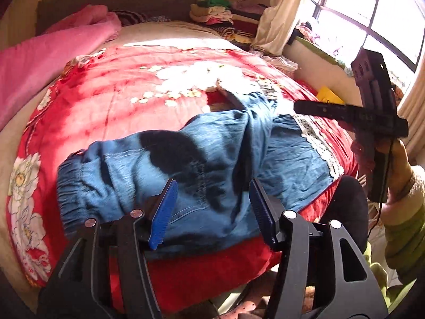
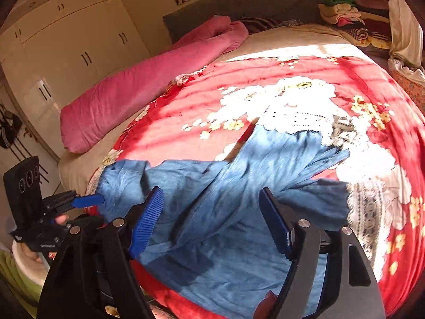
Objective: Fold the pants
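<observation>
pants (image 1: 186, 164): blue, lace cuffs, rumpled on red floral blanket (image 1: 119, 79), near bed's foot edge
left gripper (image 1: 212, 212): jaws released, above waistband
right gripper (image 2: 209, 223): jaws released, over pants' legs

The left gripper (image 1: 212, 212) is seen from its own camera with jaws spread wide, blue ribbed pads (image 1: 163, 212) facing inward and nothing held between them. The right gripper (image 2: 209, 222) is likewise held with jaws wide apart, nothing between its pads (image 2: 147, 222). In the left wrist view the right gripper is seen raised at the far right, gripped by the right hand (image 1: 390, 183) in a pale cuff. In the right wrist view the left hand (image 2: 59, 220) is partly visible on the left unit's handle.
</observation>
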Motion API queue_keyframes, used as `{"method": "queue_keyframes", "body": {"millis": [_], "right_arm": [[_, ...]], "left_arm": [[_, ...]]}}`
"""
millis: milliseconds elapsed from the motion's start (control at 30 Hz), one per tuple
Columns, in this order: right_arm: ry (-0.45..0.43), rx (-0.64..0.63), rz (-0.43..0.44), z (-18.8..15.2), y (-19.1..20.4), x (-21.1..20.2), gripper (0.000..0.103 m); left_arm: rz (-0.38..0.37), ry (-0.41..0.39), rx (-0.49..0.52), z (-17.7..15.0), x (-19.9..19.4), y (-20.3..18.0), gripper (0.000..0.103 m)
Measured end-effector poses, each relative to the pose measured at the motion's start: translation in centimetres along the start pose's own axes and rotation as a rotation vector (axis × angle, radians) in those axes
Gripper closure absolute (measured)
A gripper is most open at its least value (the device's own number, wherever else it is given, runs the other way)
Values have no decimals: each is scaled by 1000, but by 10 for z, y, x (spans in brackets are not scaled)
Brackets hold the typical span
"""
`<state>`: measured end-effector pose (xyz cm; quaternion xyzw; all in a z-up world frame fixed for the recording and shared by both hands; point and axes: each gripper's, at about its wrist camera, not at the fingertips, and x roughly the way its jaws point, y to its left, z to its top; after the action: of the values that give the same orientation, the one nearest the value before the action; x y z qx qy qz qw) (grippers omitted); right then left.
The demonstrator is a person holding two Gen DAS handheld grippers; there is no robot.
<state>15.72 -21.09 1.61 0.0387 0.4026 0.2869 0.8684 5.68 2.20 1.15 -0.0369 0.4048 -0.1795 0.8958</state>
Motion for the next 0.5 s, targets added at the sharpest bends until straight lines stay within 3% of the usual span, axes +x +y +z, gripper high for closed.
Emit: {"method": "queue_keyframes", "body": {"millis": [200,500], "right_arm": [[38,-34,-98,51,-20,29,20],[218,-138,-265,103,-26,132,19]], "left_arm": [[-121,69,18,15,58,-36,55],[-102,139,-38,16,108,-33,90]]}}
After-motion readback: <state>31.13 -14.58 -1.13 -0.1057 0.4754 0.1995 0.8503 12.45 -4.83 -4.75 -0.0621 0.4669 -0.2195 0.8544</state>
